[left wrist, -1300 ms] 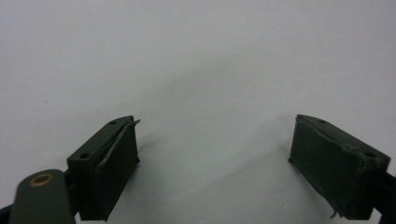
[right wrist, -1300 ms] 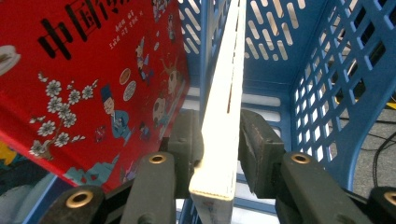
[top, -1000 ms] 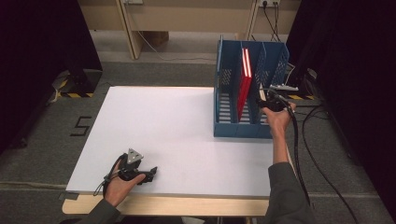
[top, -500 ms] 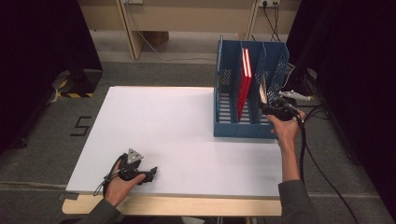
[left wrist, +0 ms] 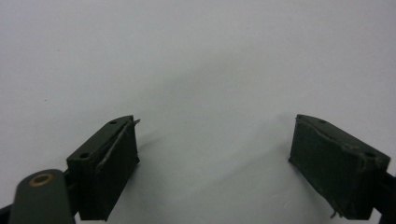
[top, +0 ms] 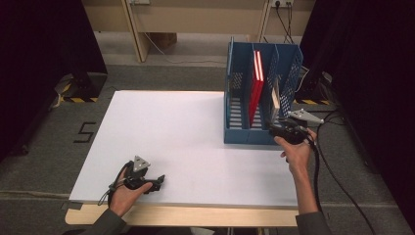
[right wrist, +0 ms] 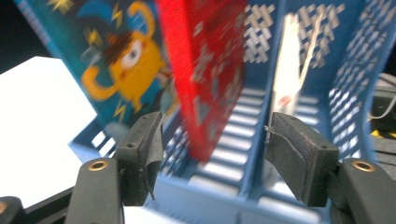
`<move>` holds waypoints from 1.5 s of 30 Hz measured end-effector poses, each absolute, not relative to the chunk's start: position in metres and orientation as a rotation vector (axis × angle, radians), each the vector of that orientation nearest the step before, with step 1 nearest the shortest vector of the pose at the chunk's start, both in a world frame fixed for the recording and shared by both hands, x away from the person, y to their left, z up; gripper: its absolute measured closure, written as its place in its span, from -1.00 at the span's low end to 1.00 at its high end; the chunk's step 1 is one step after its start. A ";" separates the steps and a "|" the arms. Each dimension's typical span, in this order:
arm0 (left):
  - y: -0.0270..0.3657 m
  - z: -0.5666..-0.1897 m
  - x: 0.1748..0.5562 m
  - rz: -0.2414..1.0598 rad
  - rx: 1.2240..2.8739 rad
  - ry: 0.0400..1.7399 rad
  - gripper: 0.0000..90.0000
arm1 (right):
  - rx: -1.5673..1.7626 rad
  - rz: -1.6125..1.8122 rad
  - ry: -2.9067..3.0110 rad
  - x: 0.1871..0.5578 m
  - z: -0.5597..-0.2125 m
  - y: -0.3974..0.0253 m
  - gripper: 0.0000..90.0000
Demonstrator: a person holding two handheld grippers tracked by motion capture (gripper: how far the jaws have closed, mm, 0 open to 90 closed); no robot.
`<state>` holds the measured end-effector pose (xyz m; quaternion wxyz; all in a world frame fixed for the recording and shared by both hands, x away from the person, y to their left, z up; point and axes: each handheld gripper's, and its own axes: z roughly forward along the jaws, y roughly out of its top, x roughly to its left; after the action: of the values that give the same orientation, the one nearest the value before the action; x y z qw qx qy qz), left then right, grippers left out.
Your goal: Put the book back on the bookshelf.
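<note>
Right gripper (top: 275,128), jaws wide and empty, at blue file rack (top: 238,105) holding red book (top: 255,88); left gripper (top: 155,182) wide open on table (top: 171,127).

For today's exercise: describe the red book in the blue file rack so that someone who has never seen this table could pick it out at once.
Find the blue file rack at the far right of the white table, just ahead of the right tool. The red book stands on edge in the middle compartment, leaning slightly. It is bright red, while the item in the next compartment to the right, the pale book, is whitish.
</note>
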<state>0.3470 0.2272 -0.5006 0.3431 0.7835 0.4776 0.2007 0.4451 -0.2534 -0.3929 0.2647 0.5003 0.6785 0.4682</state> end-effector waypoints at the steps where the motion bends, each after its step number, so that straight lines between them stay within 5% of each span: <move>1: 0.227 -0.501 0.347 0.521 2.037 1.241 -0.69 | 1.351 1.266 1.841 0.444 -0.395 -0.252 -0.21; 25: 0.227 -0.501 0.347 0.521 2.033 1.243 -0.69 | 1.267 1.282 1.947 0.402 -0.415 -0.219 -0.50; 45: 0.227 -0.500 0.347 0.521 2.036 1.242 -0.69 | 1.257 1.300 2.035 0.368 -0.445 -0.205 -0.52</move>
<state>0.3468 0.2267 -0.5004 0.3433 0.7833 0.4779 0.2006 0.3676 -0.2053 -0.4445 0.2081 0.4517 0.7311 0.4671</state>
